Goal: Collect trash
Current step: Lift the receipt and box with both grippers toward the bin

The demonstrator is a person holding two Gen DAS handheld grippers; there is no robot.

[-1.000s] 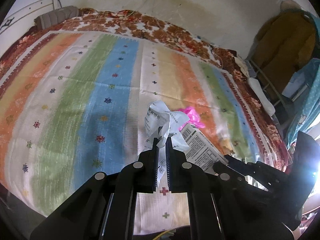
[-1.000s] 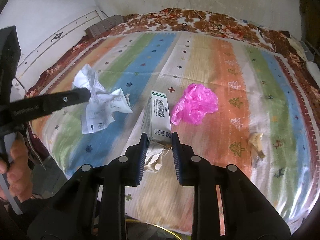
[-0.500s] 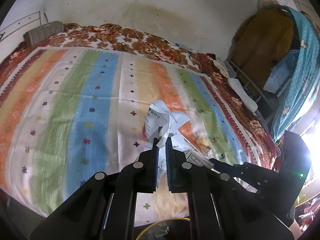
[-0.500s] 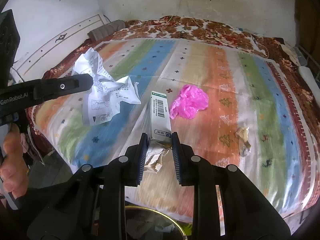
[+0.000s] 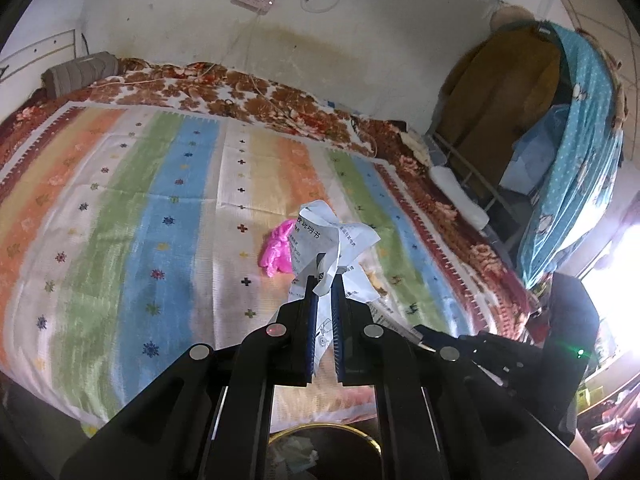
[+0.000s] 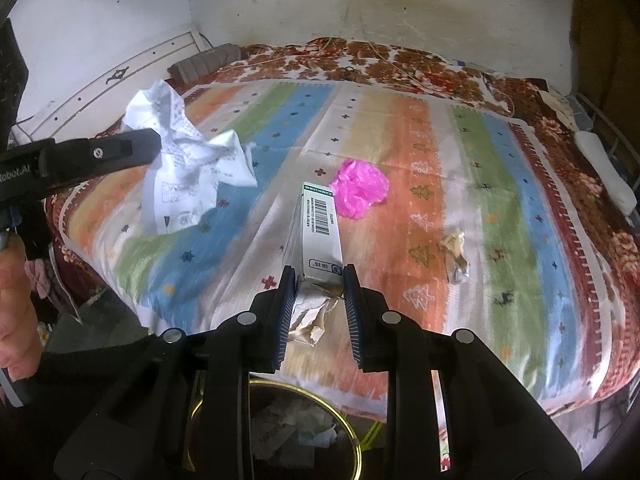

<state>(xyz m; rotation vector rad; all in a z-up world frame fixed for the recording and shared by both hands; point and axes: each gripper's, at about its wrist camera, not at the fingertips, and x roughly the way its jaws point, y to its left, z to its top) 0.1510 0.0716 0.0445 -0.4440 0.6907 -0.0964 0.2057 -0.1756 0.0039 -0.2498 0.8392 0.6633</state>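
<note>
Gripping crumpled paper (image 5: 334, 240), left tongs (image 5: 325, 280) are nearly closed on it above the bed (image 5: 140, 208). Right tongs (image 6: 318, 276) clamp a small box (image 6: 318, 232) over the trash bin (image 6: 352, 436). Pink bag (image 6: 360, 188) lies on the bed.

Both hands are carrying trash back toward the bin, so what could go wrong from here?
1. The left tongs pinch only a thin fold of the crumpled paper, so it may tear or slip out short of the bin.
2. The right tongs grip just the near end of the box, and its torn flap hangs loose; the box may pivot and drop onto the bed.
</note>
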